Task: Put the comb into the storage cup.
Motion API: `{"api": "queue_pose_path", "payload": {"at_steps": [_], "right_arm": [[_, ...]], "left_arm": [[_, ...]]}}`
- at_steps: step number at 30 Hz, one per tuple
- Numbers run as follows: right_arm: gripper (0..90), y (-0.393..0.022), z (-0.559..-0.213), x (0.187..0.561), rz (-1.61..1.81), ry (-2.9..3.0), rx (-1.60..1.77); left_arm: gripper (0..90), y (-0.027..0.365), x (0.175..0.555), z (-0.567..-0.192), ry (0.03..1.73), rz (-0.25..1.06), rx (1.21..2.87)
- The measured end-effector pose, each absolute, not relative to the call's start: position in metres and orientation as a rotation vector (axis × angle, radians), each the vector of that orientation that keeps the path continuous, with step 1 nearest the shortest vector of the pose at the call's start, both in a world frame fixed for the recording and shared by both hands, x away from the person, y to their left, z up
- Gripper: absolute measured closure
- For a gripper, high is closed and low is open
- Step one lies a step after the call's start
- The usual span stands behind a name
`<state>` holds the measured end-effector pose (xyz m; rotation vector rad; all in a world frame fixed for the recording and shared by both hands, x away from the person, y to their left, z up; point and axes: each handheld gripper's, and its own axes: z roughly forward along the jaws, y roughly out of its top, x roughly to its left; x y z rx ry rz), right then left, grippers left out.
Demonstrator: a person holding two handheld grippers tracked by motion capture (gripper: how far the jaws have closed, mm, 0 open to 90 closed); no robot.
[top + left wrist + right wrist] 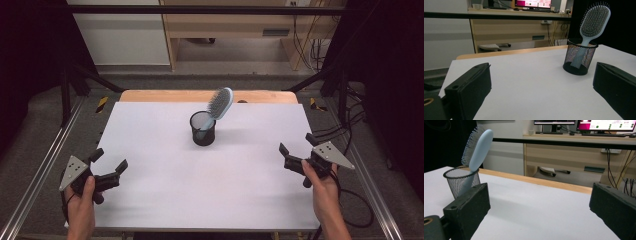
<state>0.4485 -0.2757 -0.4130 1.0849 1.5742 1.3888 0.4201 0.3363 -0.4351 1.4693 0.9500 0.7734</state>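
A pale white rectangular tabletop (210,170) with a light wooden strip along its far edge stands inside a black metal frame on grey carpet, with a wooden desk, white cabinet and dangling cables behind it, and lit monitors on that desk in the gripper views. Just past the table's middle, toward twelve o'clock, a black wire-mesh cylindrical cup (202,128) holds a light blue plastic paddle hairbrush (220,103), handle down, head tilted toward one o'clock. The left gripper (108,161) at eight o'clock and the right gripper (296,143) at four o'clock both hover with jaws released and empty, well apart from the cup
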Motion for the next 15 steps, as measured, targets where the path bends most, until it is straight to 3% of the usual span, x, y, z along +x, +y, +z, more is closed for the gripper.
{"api": "queue_pose_path", "payload": {"at_steps": [15], "right_arm": [[3.1,-0.28,-0.438,0.436,1.392,1.61,1.093]], "left_arm": [[1.5,0.334,0.421,-0.436,0.936,0.761,1.475]]}}
